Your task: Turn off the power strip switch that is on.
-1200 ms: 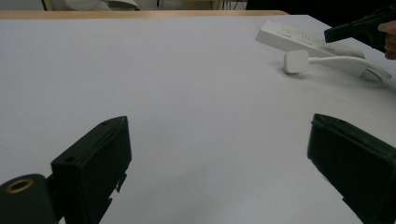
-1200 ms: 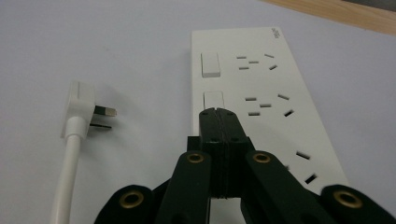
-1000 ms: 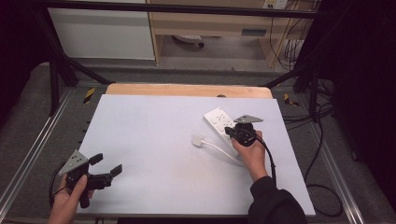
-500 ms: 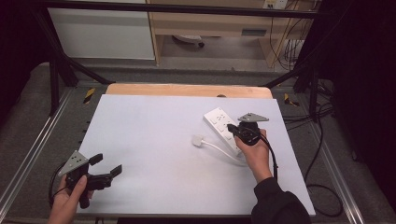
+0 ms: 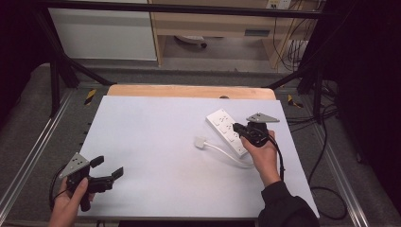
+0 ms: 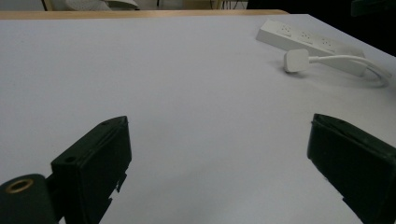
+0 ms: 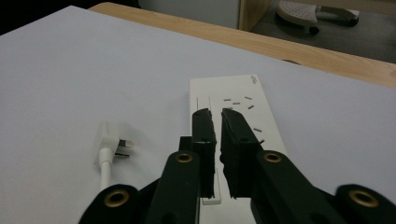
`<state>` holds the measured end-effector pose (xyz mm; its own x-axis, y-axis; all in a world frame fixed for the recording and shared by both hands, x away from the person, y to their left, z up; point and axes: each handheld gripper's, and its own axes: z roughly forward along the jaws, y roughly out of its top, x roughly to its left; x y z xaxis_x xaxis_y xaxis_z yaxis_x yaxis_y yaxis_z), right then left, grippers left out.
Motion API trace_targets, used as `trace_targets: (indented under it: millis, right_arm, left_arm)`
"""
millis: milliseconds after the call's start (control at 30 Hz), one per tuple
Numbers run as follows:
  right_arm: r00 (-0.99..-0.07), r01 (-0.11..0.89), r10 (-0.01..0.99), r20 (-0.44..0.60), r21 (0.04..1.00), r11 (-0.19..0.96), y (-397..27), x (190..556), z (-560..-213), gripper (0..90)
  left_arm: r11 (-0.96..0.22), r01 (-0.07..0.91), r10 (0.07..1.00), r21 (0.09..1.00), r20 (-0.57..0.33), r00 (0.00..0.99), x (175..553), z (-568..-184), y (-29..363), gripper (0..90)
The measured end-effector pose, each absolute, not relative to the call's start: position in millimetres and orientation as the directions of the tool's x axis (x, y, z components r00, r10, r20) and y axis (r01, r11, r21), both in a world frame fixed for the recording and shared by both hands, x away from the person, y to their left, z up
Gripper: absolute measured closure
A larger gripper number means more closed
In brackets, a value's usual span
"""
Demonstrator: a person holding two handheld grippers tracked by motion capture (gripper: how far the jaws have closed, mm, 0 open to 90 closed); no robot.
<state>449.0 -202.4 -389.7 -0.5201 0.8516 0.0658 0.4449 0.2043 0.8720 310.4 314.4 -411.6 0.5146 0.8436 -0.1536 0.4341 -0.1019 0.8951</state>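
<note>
A white plastic power strip [image 5: 228, 131] with several sockets is laid diagonally on the pale grey table [image 5: 156, 142], toward two o'clock from its centre. Its white cord [image 5: 227, 152] is looped back, the flat white plug [image 5: 200, 141] resting just beside it at nine o'clock. The right gripper [image 7: 216, 119] is held over the strip, jaws pressed nearly together, gripping nothing. The left gripper [image 5: 108, 167], at seven o'clock, is spread wide. If pushed off-centre, the strip could probably be swivelled or slid.

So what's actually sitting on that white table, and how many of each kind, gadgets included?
Power strip with its cable and plug: 1
Handheld grippers: 2, the left gripper open, the right gripper shut over the strip
Total: 3
</note>
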Motion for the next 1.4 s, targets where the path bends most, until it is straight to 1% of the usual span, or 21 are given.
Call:
trace_targets:
  millis: [33,67,133,200,233,267,300,367,400,433,467,500,567,600,767,833,933,1000,1100,1233,1400]
  right_arm:
    - [-0.521,0.446,0.851,0.071,0.872,0.201,-202,449,-389,74.8]
    - [-0.521,0.446,0.851,0.071,0.872,0.201,-202,449,-389,74.8]
    - [-0.516,0.449,0.853,0.080,0.873,0.189,-202,448,-387,69.7]
    - [-0.515,0.448,0.853,0.087,0.875,0.181,-203,447,-385,61.6]
    - [-0.509,0.451,0.856,0.092,0.875,0.174,-203,447,-384,53.6]
    - [-0.509,0.451,0.856,0.092,0.875,0.174,-203,447,-384,53.6]
    - [-0.500,0.455,0.861,0.097,0.875,0.166,-204,447,-382,44.4]
    - [-0.480,0.473,0.870,0.116,0.869,0.146,-205,446,-380,37.5]
    - [-0.480,0.473,0.870,0.116,0.869,0.146,-205,446,-380,37.5]
    - [-0.473,0.474,0.873,0.116,0.869,0.141,-206,447,-380,34.7]
    - [-0.458,0.482,0.880,0.122,0.867,0.131,-207,446,-379,28.2]
    - [-0.458,0.482,0.880,0.122,0.867,0.131,-207,446,-379,28.2]
    - [-0.445,0.483,0.887,0.123,0.867,0.122,-209,445,-377,21.6]
    - [-0.445,0.483,0.887,0.123,0.867,0.122,-209,445,-377,21.6]
    - [-0.435,0.458,0.892,0.126,0.883,0.099,-213,442,-372,9.7]
    - [-0.430,0.450,0.895,0.123,0.888,0.094,-213,441,-370,9.0]
    - [-0.427,0.419,0.899,0.096,0.902,0.103,-214,438,-365,5.1]
    - [-0.431,0.396,0.899,0.074,0.911,0.115,-215,436,-362,4.9]
    - [-0.429,0.378,0.899,0.085,0.921,0.093,-219,433,-357,4.7]
    - [-0.445,0.368,0.892,0.083,0.925,0.098,-226,429,-352,3.8]
    - [-0.454,0.359,0.885,0.099,0.930,0.080,-236,423,-349,3.2]
  left_arm:
    - [-0.102,0.434,0.843,0.895,-0.153,0.516,310,-412,314,6.3]
    - [-0.102,0.433,0.843,0.895,-0.154,0.516,311,-412,315,6.3]
    - [-0.102,0.434,0.843,0.895,-0.154,0.515,310,-412,315,6.3]
    - [-0.102,0.434,0.844,0.895,-0.153,0.514,310,-412,315,6.3]
    - [-0.103,0.434,0.843,0.895,-0.153,0.515,310,-412,315,6.3]
    - [-0.103,0.434,0.843,0.895,-0.153,0.515,310,-412,315,6.3]
    - [-0.103,0.435,0.843,0.895,-0.153,0.516,310,-412,315,6.3]
    - [-0.101,0.436,0.843,0.894,-0.156,0.515,310,-412,314,6.3]
    - [-0.101,0.436,0.843,0.894,-0.156,0.515,310,-412,314,6.3]
    - [-0.104,0.436,0.843,0.894,-0.154,0.516,310,-412,315,6.3]
    - [-0.100,0.437,0.844,0.894,-0.156,0.514,310,-412,315,6.3]
    - [-0.100,0.437,0.844,0.894,-0.156,0.513,310,-412,315,6.3]
    - [-0.100,0.437,0.845,0.894,-0.155,0.512,310,-412,315,6.3]
    - [-0.100,0.437,0.845,0.894,-0.155,0.512,310,-412,315,6.3]
    - [-0.100,0.437,0.845,0.894,-0.155,0.511,310,-412,315,6.2]
    - [-0.100,0.438,0.846,0.894,-0.156,0.510,310,-412,315,6.2]
    - [-0.100,0.437,0.846,0.894,-0.155,0.511,310,-412,315,6.2]
    - [-0.099,0.437,0.845,0.894,-0.157,0.511,310,-412,314,6.2]
    - [-0.099,0.439,0.845,0.893,-0.157,0.511,310,-413,314,6.2]
    - [-0.093,0.445,0.845,0.891,-0.166,0.508,311,-413,315,6.2]
    - [-0.079,0.461,0.858,0.884,-0.175,0.483,313,-416,318,6.2]
